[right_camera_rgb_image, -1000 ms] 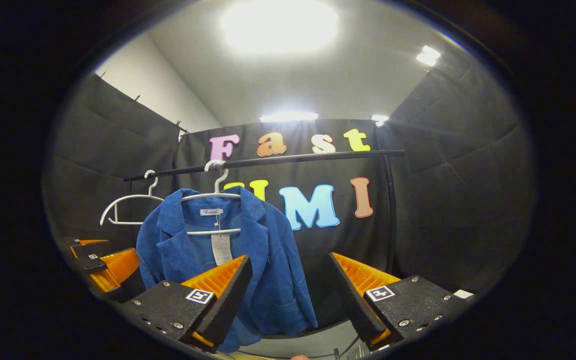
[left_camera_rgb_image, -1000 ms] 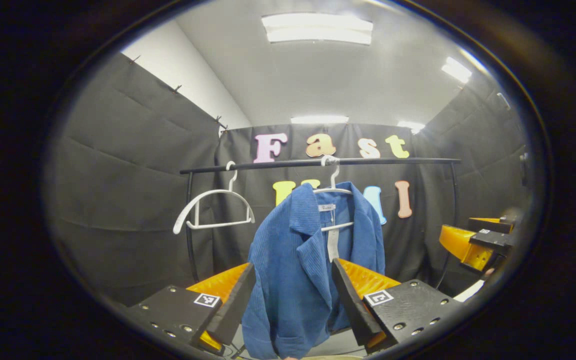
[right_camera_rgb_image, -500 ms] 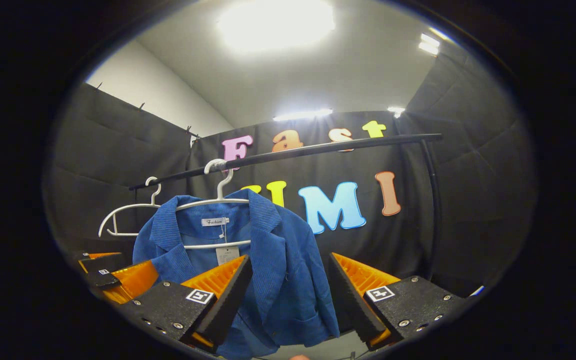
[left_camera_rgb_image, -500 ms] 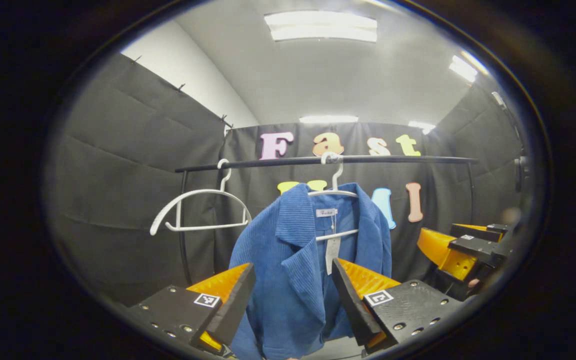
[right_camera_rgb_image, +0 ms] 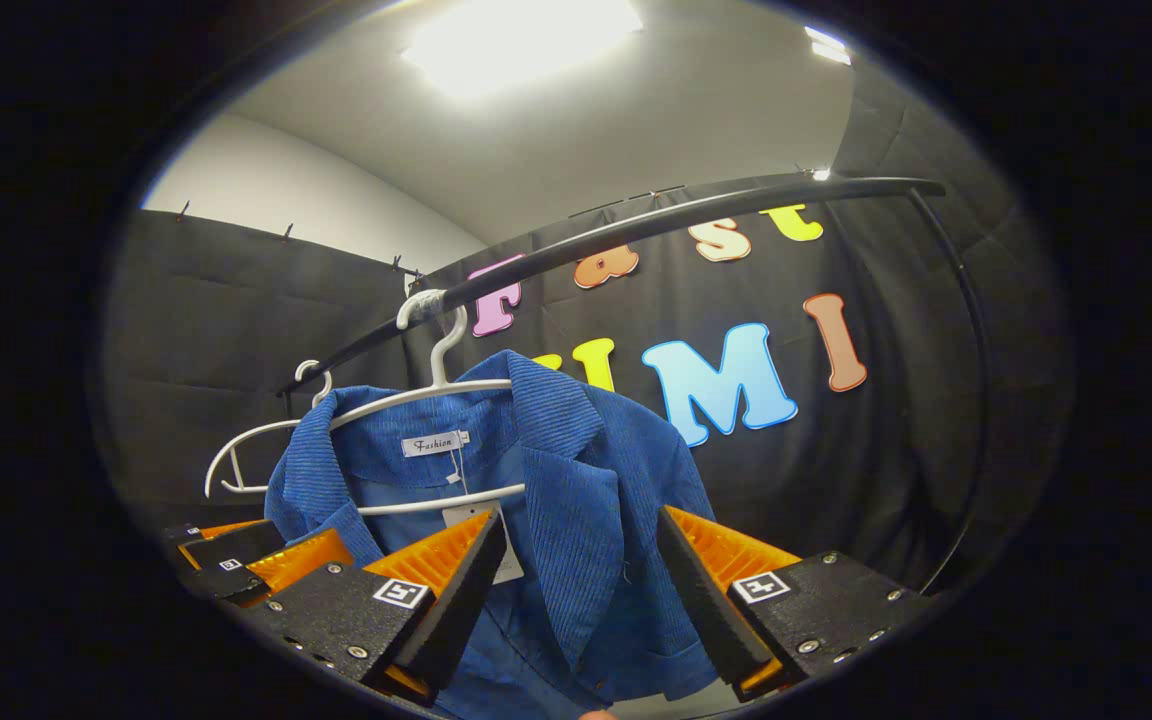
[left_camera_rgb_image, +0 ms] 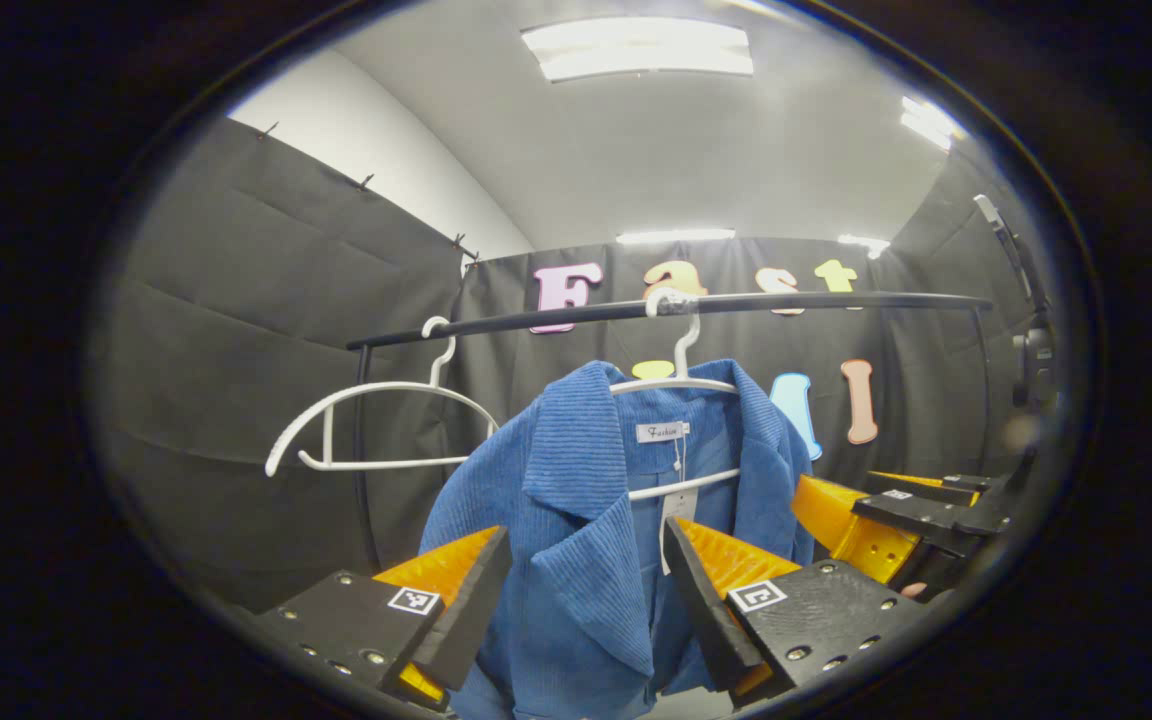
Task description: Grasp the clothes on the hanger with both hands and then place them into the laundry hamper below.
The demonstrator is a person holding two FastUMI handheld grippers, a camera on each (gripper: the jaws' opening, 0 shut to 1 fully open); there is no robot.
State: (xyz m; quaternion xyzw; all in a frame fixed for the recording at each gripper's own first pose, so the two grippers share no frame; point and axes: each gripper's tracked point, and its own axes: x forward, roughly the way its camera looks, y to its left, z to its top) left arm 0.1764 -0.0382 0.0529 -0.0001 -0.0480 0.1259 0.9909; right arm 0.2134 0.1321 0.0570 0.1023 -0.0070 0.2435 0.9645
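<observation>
Blue jacket [left_camera_rgb_image: 576,520] on a white hanger [left_camera_rgb_image: 681,385] hooked over the rail [left_camera_rgb_image: 676,307], with left tool [left_camera_rgb_image: 586,590] and right tool [right_camera_rgb_image: 576,575] both open astride its lapels; closing on one thin layer risks slippage, or dragging the hanger along.

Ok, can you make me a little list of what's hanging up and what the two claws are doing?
Jacket: blue corduroy jacket, hanging on a white hanger
Spare hanger: empty white hanger, beside the jacket
Rail: black rail, holds both hangers
Left claw: open, lapel between its fingers, not squeezing
Right claw: open, jacket front between its fingers, not squeezing
</observation>
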